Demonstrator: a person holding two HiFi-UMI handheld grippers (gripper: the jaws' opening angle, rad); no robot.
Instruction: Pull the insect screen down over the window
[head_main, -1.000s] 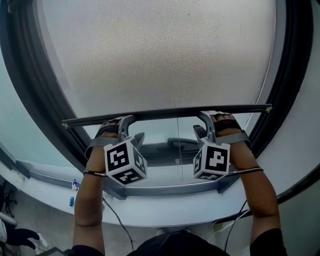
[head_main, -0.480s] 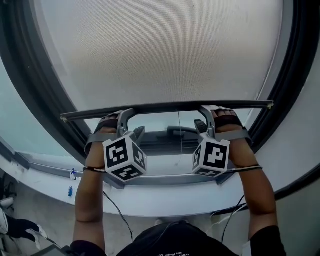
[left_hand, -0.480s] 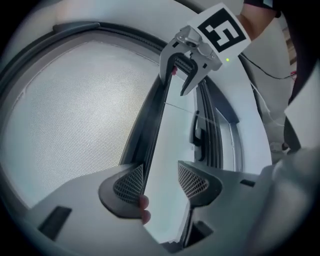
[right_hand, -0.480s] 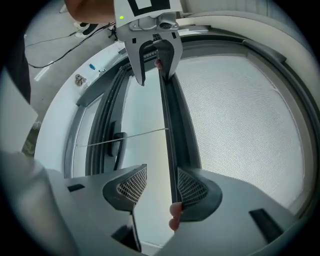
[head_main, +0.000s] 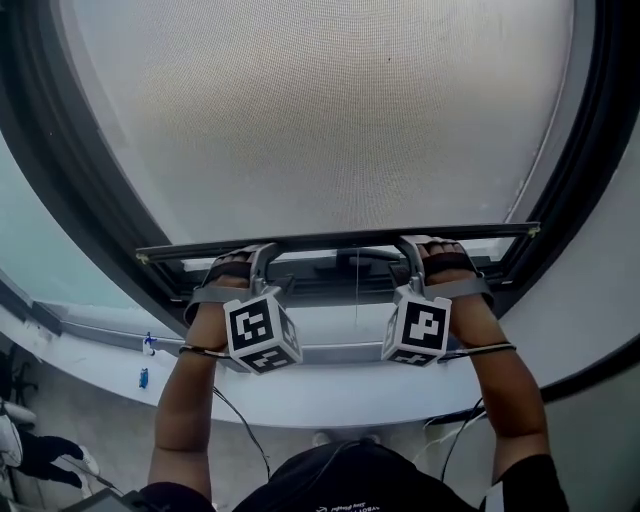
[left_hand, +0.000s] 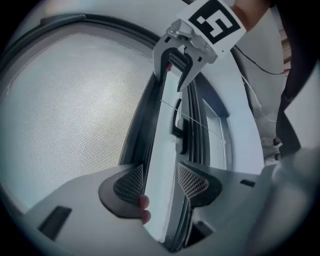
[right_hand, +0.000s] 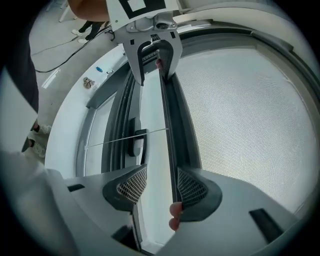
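Above window sill (head_main: 330, 402) | bottom bar (head_main: 340, 240) of insect screen (head_main: 320, 110) straddled by left gripper (left_hand: 160, 182) and right gripper (right_hand: 162, 185) | jaws apart, unclamped

Grey mesh insect screen (head_main: 320, 110) nearly down; dark bottom bar (head_main: 340, 240) level, just above lower window frame (head_main: 320, 287).

A white sill (head_main: 330, 402) curves above a grey floor (head_main: 100, 425), where black cables (head_main: 240, 440) trail and a small blue object (head_main: 143, 378) sits close to the sill's edge.
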